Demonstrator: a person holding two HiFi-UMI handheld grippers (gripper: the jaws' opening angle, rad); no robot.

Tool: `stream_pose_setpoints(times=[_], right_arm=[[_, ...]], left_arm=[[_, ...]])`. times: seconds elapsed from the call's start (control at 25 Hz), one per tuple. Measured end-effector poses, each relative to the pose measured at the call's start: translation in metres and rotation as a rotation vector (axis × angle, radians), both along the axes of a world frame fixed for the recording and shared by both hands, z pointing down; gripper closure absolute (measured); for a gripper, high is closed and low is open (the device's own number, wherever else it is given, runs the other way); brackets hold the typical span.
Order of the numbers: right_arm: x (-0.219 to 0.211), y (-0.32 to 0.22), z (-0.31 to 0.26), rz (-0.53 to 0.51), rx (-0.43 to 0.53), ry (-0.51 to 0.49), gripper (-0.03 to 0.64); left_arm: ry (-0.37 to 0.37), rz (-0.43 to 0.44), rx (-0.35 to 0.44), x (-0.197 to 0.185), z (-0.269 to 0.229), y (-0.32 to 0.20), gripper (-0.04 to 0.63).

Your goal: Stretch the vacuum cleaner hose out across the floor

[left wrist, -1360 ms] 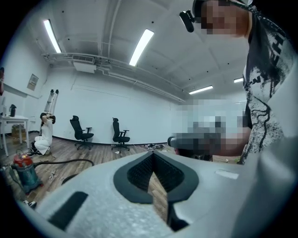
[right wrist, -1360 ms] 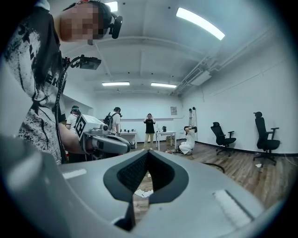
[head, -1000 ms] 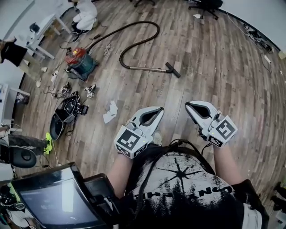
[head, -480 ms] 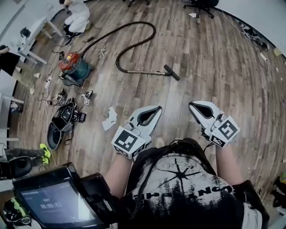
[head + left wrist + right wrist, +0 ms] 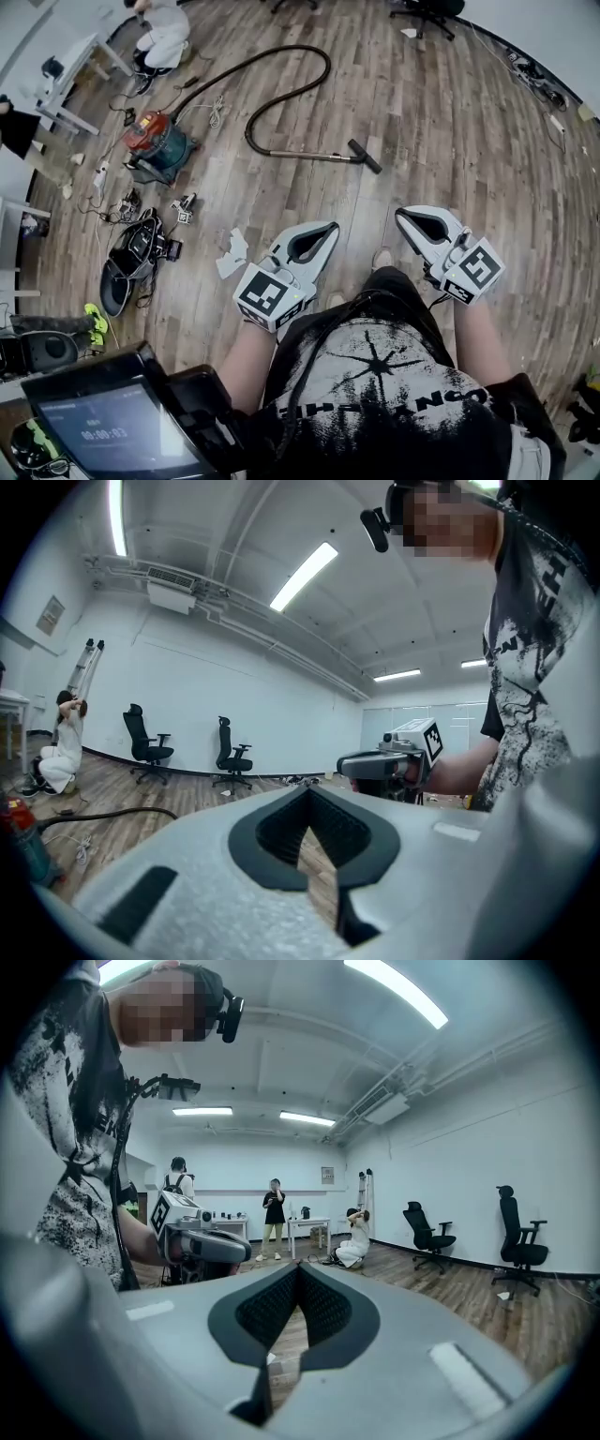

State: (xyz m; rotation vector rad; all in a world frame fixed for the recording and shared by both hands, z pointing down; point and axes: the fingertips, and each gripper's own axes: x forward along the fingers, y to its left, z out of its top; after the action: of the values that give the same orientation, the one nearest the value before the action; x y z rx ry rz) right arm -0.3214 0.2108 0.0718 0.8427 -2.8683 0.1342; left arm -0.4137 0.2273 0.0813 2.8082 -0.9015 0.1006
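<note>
**Two grippers held over the wooden floor (image 5: 469,122), well short of the vacuum cleaner hose (image 5: 295,47).**
The hose lies ahead of you in a curled loop. It runs from the red canister (image 5: 155,141) on the left round to the rigid wand and floor nozzle (image 5: 365,156), well apart from both tools. Your left gripper (image 5: 332,228) and right gripper (image 5: 401,216) each have their jaws closed together, with nothing held between them.
</note>
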Motion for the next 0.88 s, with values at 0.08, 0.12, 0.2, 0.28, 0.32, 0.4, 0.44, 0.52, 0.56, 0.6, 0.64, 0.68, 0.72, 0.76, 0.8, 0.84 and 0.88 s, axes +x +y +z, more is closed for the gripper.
stream_pose_setpoints(times=[0.08,0.12,0.2,0.28,0.32,0.4,0.44,0.52,0.56,0.6,0.64,0.68,0.72,0.76,0.8,0.84,0.88], right_arm=[[0.002,-0.015,-0.001,-0.002,0.001,0.001,0.611],[0.001,-0.022,0.000,-0.008,-0.004,-0.001,0.611],[-0.002,-0.036,0.004,-0.030,-0.022,-0.002,0.611],[-0.005,-0.054,0.009,-0.059,-0.041,0.001,0.611],[-0.007,-0.065,0.011,-0.075,-0.047,0.000,0.611],[-0.010,-0.091,0.013,-0.108,-0.058,-0.007,0.611],[-0.011,-0.106,0.013,-0.127,-0.062,-0.010,0.611],[-0.016,-0.138,0.014,-0.170,-0.071,-0.010,0.611],[-0.019,-0.153,0.015,-0.193,-0.075,-0.007,0.611],[-0.023,-0.169,0.015,-0.218,-0.078,-0.003,0.611],[-0.025,-0.185,0.016,-0.243,-0.078,0.003,0.611],[-0.028,-0.201,0.015,-0.269,-0.074,0.010,0.611],[-0.029,-0.216,0.014,-0.295,-0.068,0.016,0.611],[-0.030,-0.232,0.013,-0.318,-0.059,0.021,0.611],[-0.031,-0.247,0.011,-0.338,-0.050,0.026,0.611],[-0.031,-0.262,0.009,-0.355,-0.042,0.028,0.611],[-0.032,-0.276,0.008,-0.369,-0.037,0.029,0.611]], left_arm=[[-0.029,0.004,0.005,0.003,0.005,-0.011,0.595],[-0.052,0.006,0.010,0.004,0.007,-0.017,0.594],[-0.065,0.005,0.011,0.005,0.007,-0.031,0.594],[-0.052,-0.016,0.002,0.005,0.004,-0.050,0.594],[-0.052,-0.031,0.001,0.004,0.002,-0.061,0.594],[-0.061,-0.060,0.000,0.005,-0.001,-0.085,0.594],[-0.066,-0.075,-0.002,0.005,-0.002,-0.097,0.594],[-0.077,-0.106,-0.012,0.006,-0.003,-0.123,0.594],[-0.080,-0.124,-0.017,0.006,-0.003,-0.137,0.594],[-0.082,-0.144,-0.023,0.005,-0.002,-0.151,0.594],[-0.084,-0.166,-0.029,0.004,0.000,-0.166,0.594],[-0.085,-0.188,-0.032,0.004,0.001,-0.180,0.594],[-0.085,-0.209,-0.030,0.004,0.000,-0.196,0.594],[-0.086,-0.228,-0.028,0.005,0.000,-0.211,0.594],[-0.087,-0.245,-0.027,0.006,0.001,-0.227,0.594],[-0.084,-0.258,-0.029,0.007,0.001,-0.242,0.594],[-0.079,-0.269,-0.031,0.008,0.001,-0.257,0.594]])
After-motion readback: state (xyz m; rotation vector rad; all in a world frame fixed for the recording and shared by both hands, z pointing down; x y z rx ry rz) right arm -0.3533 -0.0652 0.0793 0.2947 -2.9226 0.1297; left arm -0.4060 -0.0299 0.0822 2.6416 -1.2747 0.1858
